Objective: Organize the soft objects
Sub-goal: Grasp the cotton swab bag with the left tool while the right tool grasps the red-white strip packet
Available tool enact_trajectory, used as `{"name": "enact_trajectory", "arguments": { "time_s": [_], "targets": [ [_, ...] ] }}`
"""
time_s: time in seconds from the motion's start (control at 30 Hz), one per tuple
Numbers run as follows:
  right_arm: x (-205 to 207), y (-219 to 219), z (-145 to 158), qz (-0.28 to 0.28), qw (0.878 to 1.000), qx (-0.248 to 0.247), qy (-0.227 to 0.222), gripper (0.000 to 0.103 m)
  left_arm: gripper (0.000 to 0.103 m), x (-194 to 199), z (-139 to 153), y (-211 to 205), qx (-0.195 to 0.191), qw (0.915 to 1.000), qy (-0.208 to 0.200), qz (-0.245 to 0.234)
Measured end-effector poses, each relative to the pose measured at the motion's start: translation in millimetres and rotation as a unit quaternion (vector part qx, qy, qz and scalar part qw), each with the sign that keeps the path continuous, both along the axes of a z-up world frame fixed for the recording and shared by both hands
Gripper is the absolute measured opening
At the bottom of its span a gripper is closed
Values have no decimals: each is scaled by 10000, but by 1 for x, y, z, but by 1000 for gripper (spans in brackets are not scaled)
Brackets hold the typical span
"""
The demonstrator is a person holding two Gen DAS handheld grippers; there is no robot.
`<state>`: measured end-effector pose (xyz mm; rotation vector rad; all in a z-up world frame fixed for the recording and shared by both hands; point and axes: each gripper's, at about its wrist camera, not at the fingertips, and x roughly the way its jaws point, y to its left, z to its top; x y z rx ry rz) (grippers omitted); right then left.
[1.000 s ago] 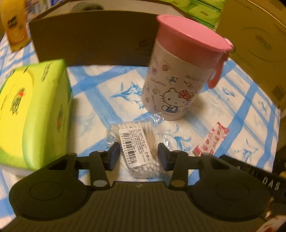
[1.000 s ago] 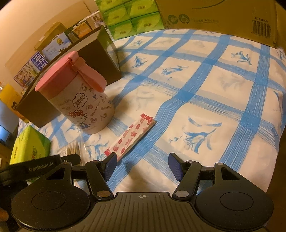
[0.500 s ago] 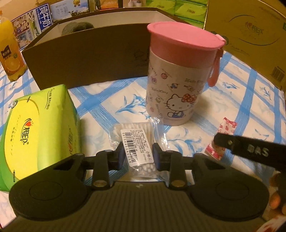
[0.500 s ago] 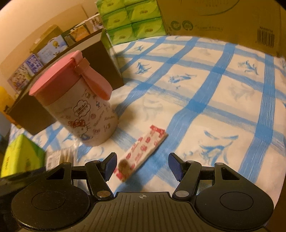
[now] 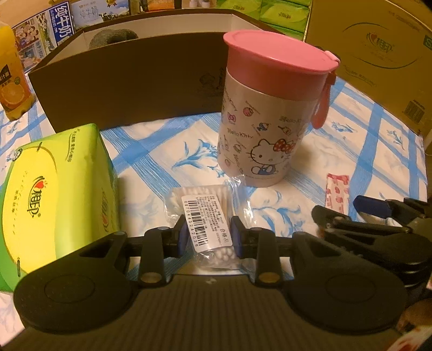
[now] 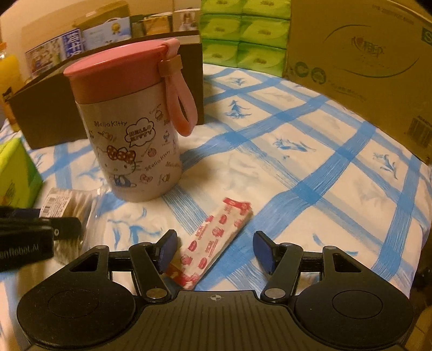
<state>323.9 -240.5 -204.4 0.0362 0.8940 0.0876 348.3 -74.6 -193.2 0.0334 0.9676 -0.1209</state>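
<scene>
A white cloth with blue checks and leaf prints (image 6: 310, 172) covers the surface under dim, warm yellowish light; a beige wall (image 6: 54, 10) stands behind

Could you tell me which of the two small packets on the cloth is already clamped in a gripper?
The clear cotton swab bag with the barcode label: the left gripper is shut on it. The red-printed packet only lies between the right gripper's open fingers.
</scene>
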Motion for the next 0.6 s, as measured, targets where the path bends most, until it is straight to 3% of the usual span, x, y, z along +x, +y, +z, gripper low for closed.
{"name": "enact_trajectory", "arguments": {
  "time_s": [0.23, 0.3, 0.47, 0.6],
  "targets": [
    [-11, -31, 4, 125, 9996, 263, 53, 54, 31, -6, 1, -1, -161, 9997, 150, -40],
    [-10, -36, 4, 168, 9992, 364, 27, 54, 36, -4, 0, -1, -176, 9997, 186, 8],
    [-6, -25, 3, 455, 9985, 300, -81, 54, 48, 2, -4, -3, -170, 9994, 287, 14],
    [-4, -16, 0, 520, 9985, 104, -125, 51, 48, 3, -8, -4, -127, 9996, 265, -18]
  ]
}}
